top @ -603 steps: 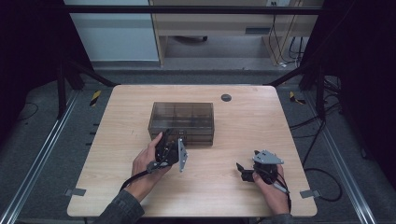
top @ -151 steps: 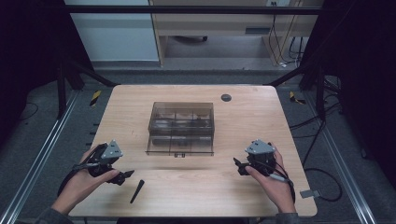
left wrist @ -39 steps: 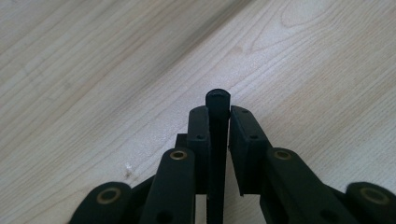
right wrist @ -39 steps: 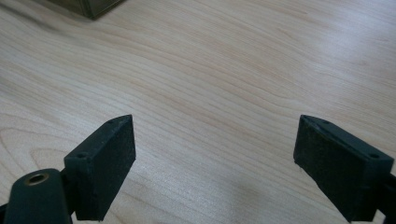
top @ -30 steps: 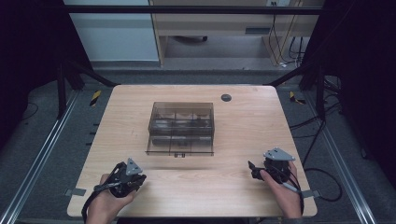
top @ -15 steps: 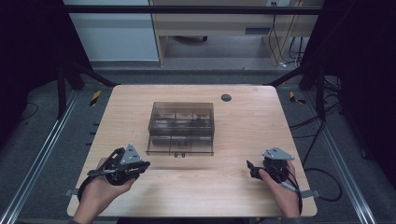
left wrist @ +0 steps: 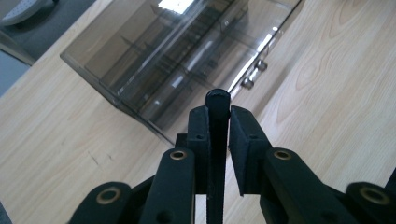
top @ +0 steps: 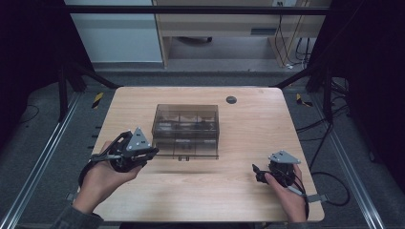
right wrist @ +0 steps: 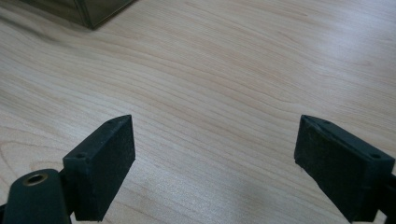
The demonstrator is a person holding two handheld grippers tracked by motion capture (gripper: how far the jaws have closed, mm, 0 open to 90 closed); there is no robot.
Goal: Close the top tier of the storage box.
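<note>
Your left hand-held gripper (left wrist: 218, 133), pinching the black pen (left wrist: 217, 100), has lifted it off the surface's (top: 200, 191) near-left corner toward the open drawer organizer (top: 186, 128).

High view looks forward and down over the light wooden table (top: 229, 191); both gripper views sit close above it, sharing the smoky transparent plastic drawer box (left wrist: 154, 65).

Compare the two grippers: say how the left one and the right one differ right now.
The left gripper has its jaws closed on a thin black stick; the right gripper has its jaws wide apart with nothing between them. The left one faces the smoky clear box close by; the right one faces bare table. Both have black padded jaws.
</note>
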